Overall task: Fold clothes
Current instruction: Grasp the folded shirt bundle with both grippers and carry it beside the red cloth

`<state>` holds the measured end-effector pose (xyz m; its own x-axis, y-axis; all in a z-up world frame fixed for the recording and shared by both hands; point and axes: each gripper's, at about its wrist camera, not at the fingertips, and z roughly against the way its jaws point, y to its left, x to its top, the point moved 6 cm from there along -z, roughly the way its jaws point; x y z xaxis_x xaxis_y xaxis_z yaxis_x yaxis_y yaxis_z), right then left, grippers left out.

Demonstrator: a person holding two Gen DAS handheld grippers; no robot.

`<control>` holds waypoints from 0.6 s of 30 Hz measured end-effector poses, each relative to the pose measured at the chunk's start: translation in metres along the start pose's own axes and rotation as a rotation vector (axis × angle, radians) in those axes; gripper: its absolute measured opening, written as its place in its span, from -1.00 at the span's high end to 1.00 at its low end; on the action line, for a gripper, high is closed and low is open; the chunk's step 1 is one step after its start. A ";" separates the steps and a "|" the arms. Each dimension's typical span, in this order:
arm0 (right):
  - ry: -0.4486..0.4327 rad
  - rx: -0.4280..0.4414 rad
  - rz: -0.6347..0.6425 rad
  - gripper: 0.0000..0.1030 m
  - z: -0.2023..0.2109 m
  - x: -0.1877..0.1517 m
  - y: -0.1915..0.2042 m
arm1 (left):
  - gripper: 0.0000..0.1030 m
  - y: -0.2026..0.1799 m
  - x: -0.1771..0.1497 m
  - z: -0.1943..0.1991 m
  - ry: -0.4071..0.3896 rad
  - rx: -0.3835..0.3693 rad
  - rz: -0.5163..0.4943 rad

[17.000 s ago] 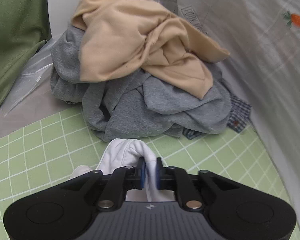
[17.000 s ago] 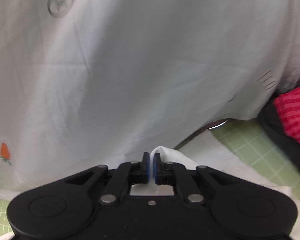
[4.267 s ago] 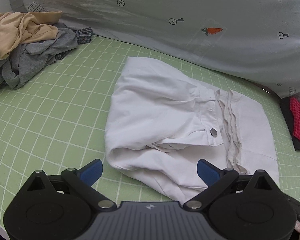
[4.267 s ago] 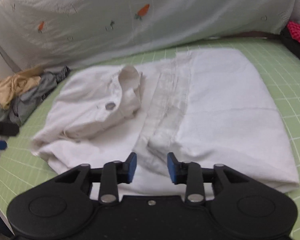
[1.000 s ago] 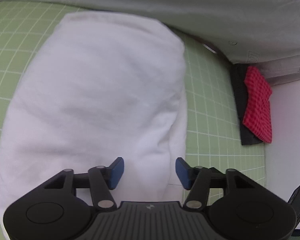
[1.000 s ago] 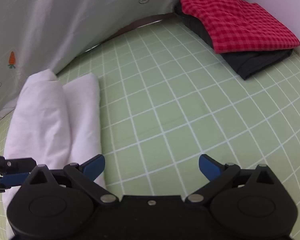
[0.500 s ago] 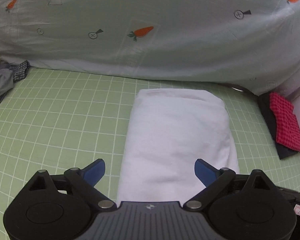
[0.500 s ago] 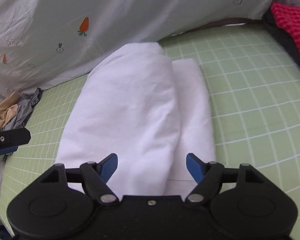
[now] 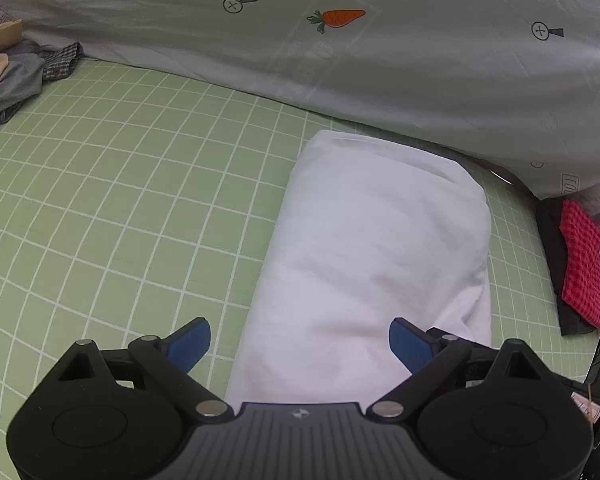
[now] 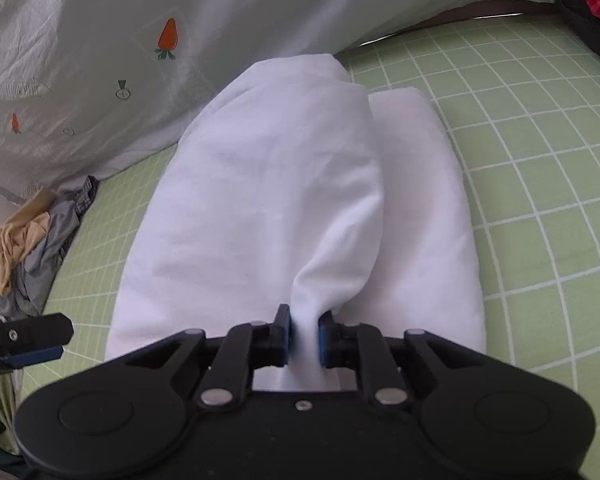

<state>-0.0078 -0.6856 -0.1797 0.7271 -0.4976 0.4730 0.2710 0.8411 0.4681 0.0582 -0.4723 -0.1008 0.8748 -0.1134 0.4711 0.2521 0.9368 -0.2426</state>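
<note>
A folded white garment [image 9: 372,256] lies on the green grid mat [image 9: 140,184], long side running away from me. My left gripper [image 9: 298,342] is open, its blue pads either side of the garment's near end, holding nothing. In the right wrist view the same white garment [image 10: 268,184] shows two stacked layers. My right gripper [image 10: 303,334] is shut on a pinch of the garment's near edge, and the cloth bunches up between the pads. The left gripper's finger shows at the left edge [image 10: 24,340].
A pile of unfolded beige and grey clothes [image 9: 8,68] sits at the far left, also in the right wrist view [image 10: 24,248]. A folded red checked garment on a dark one [image 9: 580,264] lies at the right. A grey carrot-print sheet [image 9: 340,40] hangs behind the mat.
My right gripper has closed from wide open onto the near edge of the white garment. My left gripper has moved closer to the garment's near end and stays open.
</note>
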 end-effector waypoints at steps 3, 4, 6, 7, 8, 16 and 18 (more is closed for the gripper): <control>-0.044 0.025 0.004 0.86 0.017 0.002 0.003 | -0.86 -0.002 0.001 0.000 -0.004 0.015 -0.009; -0.068 0.033 0.010 0.87 0.025 0.004 0.006 | -0.86 -0.002 0.001 -0.001 -0.003 0.017 -0.007; -0.123 0.057 0.000 0.88 0.046 0.010 0.011 | -0.86 -0.003 0.003 -0.001 -0.005 0.024 -0.009; -0.152 0.072 -0.013 0.88 0.059 0.013 0.013 | -0.86 -0.003 0.003 -0.001 -0.006 0.028 -0.013; -0.177 0.079 -0.025 0.88 0.070 0.017 0.013 | -0.86 -0.004 0.004 -0.001 -0.009 0.033 -0.021; -0.065 -0.181 -0.068 0.18 0.059 0.013 -0.046 | -0.86 -0.012 0.003 -0.026 0.060 0.039 -0.058; -0.062 -0.146 -0.112 -0.28 0.056 0.007 -0.057 | -0.86 -0.013 0.001 -0.035 0.085 0.036 -0.059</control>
<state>-0.0536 -0.7486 -0.1607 0.6483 -0.5978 0.4715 0.4397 0.7995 0.4092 0.0705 -0.4960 -0.1268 0.8912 -0.1946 0.4097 0.2902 0.9389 -0.1853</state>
